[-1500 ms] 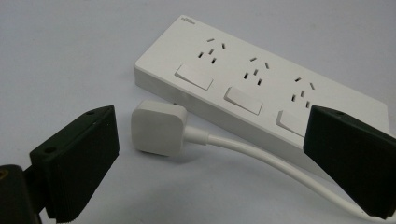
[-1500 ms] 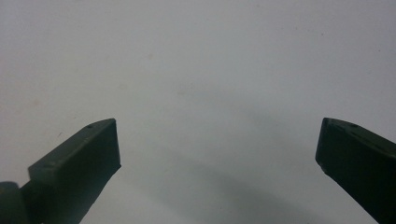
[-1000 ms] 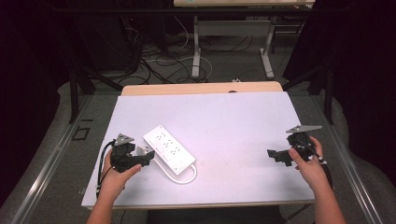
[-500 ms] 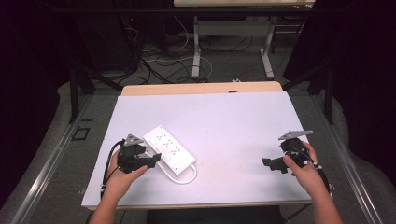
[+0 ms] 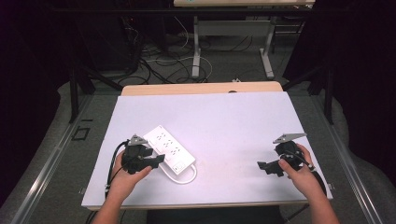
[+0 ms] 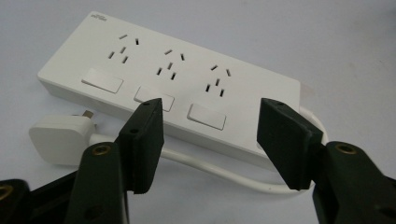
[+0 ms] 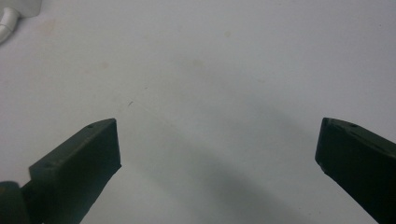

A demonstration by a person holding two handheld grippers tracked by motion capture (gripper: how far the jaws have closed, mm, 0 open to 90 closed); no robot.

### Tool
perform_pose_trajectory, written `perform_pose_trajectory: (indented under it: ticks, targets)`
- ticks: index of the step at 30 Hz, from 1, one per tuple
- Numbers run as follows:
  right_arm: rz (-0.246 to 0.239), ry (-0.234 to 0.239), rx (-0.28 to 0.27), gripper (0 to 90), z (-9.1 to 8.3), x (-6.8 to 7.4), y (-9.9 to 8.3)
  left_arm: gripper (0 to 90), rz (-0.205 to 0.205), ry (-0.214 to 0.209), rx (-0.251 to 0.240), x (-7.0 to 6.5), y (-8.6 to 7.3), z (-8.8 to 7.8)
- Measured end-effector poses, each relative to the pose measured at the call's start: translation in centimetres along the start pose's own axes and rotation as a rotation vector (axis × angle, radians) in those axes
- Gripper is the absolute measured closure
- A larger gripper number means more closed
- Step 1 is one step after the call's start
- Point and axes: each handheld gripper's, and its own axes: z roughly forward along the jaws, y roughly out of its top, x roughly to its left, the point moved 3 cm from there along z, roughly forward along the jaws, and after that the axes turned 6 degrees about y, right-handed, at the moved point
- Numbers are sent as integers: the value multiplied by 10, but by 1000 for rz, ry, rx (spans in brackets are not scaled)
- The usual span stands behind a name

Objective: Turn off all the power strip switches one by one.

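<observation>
My left gripper (image 5: 156, 159) sits at the near end of the white power strip (image 5: 169, 149), which lies slantwise on the left half of the white bench (image 5: 224, 121); its jaws stand apart, nothing between them, and in the left gripper view (image 6: 210, 140) they frame the strip's long side with its three switches and three sockets; the strip's short white cord (image 6: 219, 175) loops along the near side to a white plug (image 6: 58, 135) (lying beside the strip, prongs toward it); my right gripper (image 5: 267, 167) hovers over bare bench well apart on the right, jaws spread wide (image 7: 217, 149), holding nothing.
</observation>
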Motion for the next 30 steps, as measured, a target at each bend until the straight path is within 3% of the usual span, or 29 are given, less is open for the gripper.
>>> perform_pose_trajectory:
  ticks: [5, 7, 12, 13, 21, 30]
  targets:
    - [-8, 2, 4, 0, 2, 2, 0, 526, -4, -8, 11, -5, 1, 2]
    - [-9, 1, 3, 0, 2, 1, 0, 580, -1, -39, 42, -8, 2, 2]
    - [-6, 0, 6, 0, 2, 2, -1, 661, 25, -43, 70, -13, 3, 6]
    - [-5, 2, 6, 0, 3, 1, -1, 710, 34, -43, 80, -16, 3, 8]
    - [0, -1, 13, 0, 3, 1, -2, 882, 47, -58, 110, -27, 3, 15]
    - [-1, 2, 14, 0, 3, 0, -2, 900, 65, -81, 135, -38, 5, 23]
